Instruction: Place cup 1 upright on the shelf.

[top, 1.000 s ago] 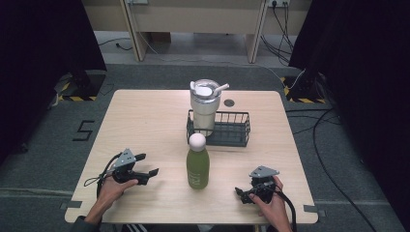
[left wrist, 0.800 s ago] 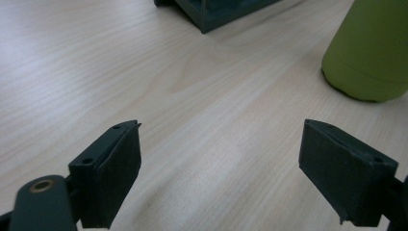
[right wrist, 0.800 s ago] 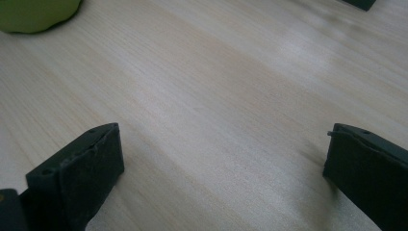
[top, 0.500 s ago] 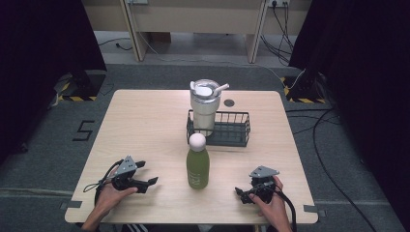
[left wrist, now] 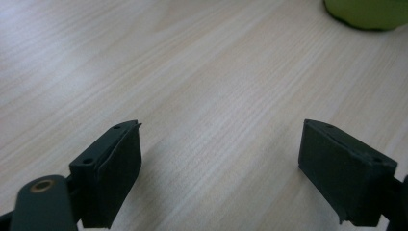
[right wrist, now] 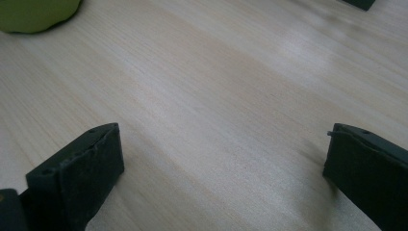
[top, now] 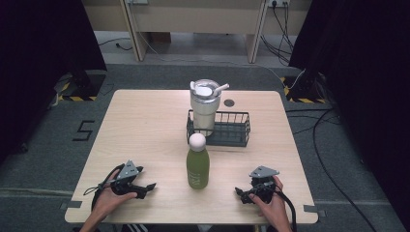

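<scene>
Two grippers rested low on the near edge of the desk (top: 145, 121), one on each side of the green bottle (top: 198, 166), and neither held anything. The left gripper (top: 145, 189) had its fingers (left wrist: 113, 168) spread wide over bare wood, and the right gripper (top: 243, 194) likewise stood with its fingers (right wrist: 82, 173) well apart. The bottle stood upright in the near middle of the desk, its long axis vertical, white round cap on top. It lay between the two grippers, to the right of the left one and to the left of the right one, a little farther from the person than either. In the left gripper view its green base sat at the far right corner; in the right gripper view, at the far left. Both seemed about equally near. Behind it, the wire basket (top: 231, 129) held a lidded tumbler (top: 204, 104).
</scene>
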### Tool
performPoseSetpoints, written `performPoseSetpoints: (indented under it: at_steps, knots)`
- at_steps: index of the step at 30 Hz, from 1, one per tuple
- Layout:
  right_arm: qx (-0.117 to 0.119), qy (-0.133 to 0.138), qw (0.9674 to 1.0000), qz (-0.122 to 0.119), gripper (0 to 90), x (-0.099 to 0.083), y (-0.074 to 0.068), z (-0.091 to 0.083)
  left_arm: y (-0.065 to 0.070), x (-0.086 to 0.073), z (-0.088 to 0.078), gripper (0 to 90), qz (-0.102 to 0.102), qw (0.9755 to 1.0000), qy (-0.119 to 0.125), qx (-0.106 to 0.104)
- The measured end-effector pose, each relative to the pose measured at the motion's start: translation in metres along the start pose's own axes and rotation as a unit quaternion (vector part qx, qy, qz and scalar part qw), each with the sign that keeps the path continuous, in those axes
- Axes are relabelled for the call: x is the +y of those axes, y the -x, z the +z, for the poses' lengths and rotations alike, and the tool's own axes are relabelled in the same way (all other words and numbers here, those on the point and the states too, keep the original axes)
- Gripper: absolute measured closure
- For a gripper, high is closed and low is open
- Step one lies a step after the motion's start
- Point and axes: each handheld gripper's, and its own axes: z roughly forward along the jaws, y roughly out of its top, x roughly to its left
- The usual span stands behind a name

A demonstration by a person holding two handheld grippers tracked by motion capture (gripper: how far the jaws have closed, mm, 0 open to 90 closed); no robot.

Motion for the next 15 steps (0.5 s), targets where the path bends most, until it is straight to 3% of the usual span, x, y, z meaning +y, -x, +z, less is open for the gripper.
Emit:
performPoseSetpoints:
  at_steps: [15]
  knots:
    - [0.000,0.000,1.0000,0.001,0.5,-0.0001,-0.0002,-0.0002,0.0003,-0.0004,0.0009,13.9,-0.006,0.9999,-0.008,-0.008]
